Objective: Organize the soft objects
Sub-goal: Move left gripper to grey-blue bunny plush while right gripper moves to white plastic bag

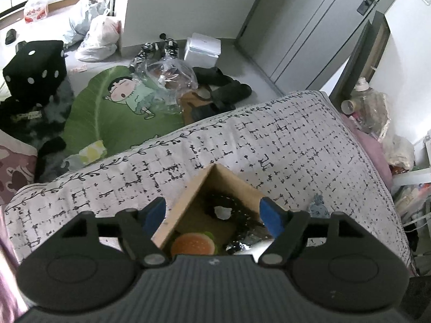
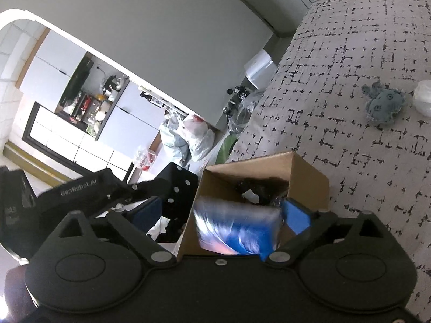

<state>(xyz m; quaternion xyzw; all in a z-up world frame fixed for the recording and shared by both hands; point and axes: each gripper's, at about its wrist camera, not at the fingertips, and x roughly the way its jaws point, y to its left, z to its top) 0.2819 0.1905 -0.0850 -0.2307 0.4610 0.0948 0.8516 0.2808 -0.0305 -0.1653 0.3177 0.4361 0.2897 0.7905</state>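
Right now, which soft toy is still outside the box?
The grey plush. It lies alone on the bedspread, away from the cardboard box, while the burger toy already sits inside the box.

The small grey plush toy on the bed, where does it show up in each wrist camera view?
Left wrist view: the grey plush toy sits low right on the patterned bedspread, just past the gripper's right finger.
Right wrist view: the toy lies upper right on the bedspread, beyond the box.
Shared landmark: the open cardboard box between the gripper fingers in both.
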